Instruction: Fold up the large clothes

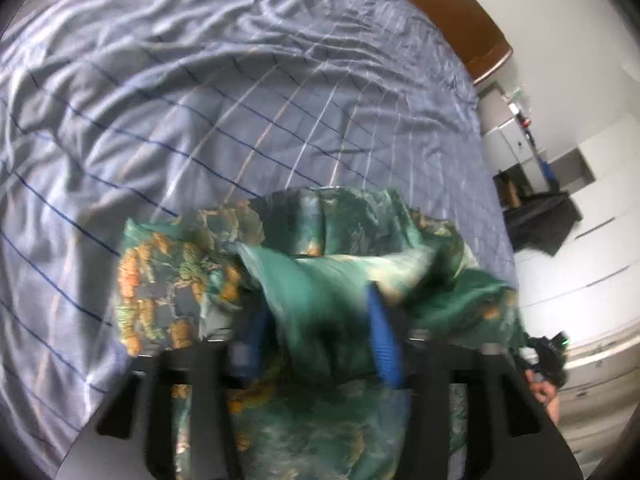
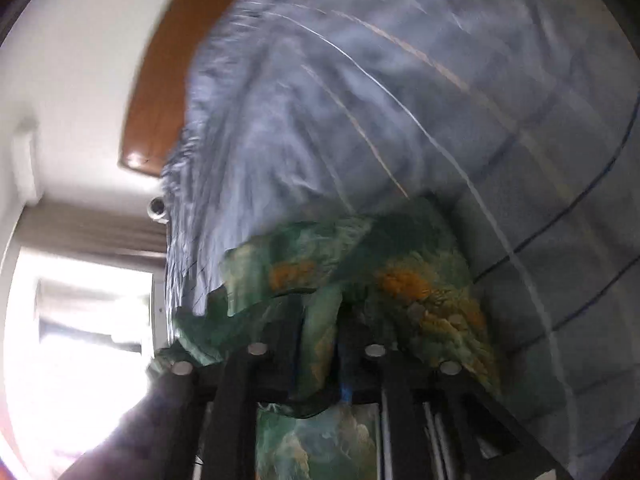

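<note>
A green garment with orange and cream print (image 1: 192,280) hangs bunched in front of both cameras, above the bed. In the left wrist view my left gripper (image 1: 320,332) has its blue fingers (image 1: 382,336) apart with a thick fold of the garment between them. In the right wrist view the same garment (image 2: 400,276) drapes over my right gripper (image 2: 320,344), whose black fingers stand close together on a strip of the cloth. Both frames are blurred by motion.
A bed with a grey-blue sheet with thin stripes (image 1: 200,100) fills both views, also in the right wrist view (image 2: 400,100). A brown headboard (image 1: 460,12) stands at the far end. White cabinets and a dark bag (image 1: 544,216) stand on the right. A bright window (image 2: 80,340) is left.
</note>
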### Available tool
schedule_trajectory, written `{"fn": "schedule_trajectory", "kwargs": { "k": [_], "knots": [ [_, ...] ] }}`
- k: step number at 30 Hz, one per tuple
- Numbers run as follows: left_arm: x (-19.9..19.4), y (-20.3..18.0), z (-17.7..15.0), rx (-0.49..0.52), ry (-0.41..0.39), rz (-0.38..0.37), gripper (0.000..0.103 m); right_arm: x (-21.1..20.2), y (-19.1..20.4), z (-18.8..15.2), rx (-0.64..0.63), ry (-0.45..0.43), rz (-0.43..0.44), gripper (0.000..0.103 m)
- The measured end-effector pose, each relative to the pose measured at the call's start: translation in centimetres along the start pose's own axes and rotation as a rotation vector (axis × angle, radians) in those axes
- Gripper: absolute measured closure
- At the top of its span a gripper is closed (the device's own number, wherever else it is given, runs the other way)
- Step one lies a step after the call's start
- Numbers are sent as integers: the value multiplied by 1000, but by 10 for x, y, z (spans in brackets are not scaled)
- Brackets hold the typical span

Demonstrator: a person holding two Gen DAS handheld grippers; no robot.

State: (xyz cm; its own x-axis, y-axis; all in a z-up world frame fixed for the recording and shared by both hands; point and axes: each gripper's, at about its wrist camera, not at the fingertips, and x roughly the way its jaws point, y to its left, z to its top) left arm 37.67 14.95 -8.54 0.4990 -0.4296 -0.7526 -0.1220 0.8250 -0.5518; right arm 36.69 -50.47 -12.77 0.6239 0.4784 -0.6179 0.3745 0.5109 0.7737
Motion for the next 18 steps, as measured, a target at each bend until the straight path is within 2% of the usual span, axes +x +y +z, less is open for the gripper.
{"fn": "schedule_trajectory", "kwargs": {
  "k": [1,2,3,4,6,8,9,11,12,14,15,16,17,18],
  "knots": [
    [-7,5,3,-23,-11,-39,22,6,-2,3,26,-15,45,63],
    [-14,9,6,-42,-18,-67,7,7,-2,4,36,-21,92,42],
    [-24,15,8,-68,-26,-95,3,6,1,6,34,-20,138,29],
    [-32,18,9,-82,-33,-114,3,3,7,11,15,-23,193,9],
    [-46,25,9,-82,-39,-151,2,-9,18,11,-38,-48,203,5],
    [-49,23,6,15,-20,-117,1,-21,36,16,-124,-75,189,5],
    [-46,20,1,57,-5,-87,1,-23,45,17,-182,-82,146,5],
    [-28,12,-14,152,53,26,2,-19,61,8,-335,-72,-17,5],
    [-19,9,-22,175,75,63,2,-8,71,-1,-433,-46,-105,5],
    [5,-2,-32,223,89,133,6,8,77,-21,-543,-1,-217,5],
    [15,-8,-36,244,82,158,21,22,80,-30,-581,16,-267,5],
    [27,-17,-40,273,92,190,33,33,78,-37,-605,22,-301,5],
    [34,-22,-44,288,98,237,60,45,79,-44,-630,27,-335,14],
    [37,-26,-48,304,86,309,92,56,82,-52,-657,24,-369,28]
  ]
}}
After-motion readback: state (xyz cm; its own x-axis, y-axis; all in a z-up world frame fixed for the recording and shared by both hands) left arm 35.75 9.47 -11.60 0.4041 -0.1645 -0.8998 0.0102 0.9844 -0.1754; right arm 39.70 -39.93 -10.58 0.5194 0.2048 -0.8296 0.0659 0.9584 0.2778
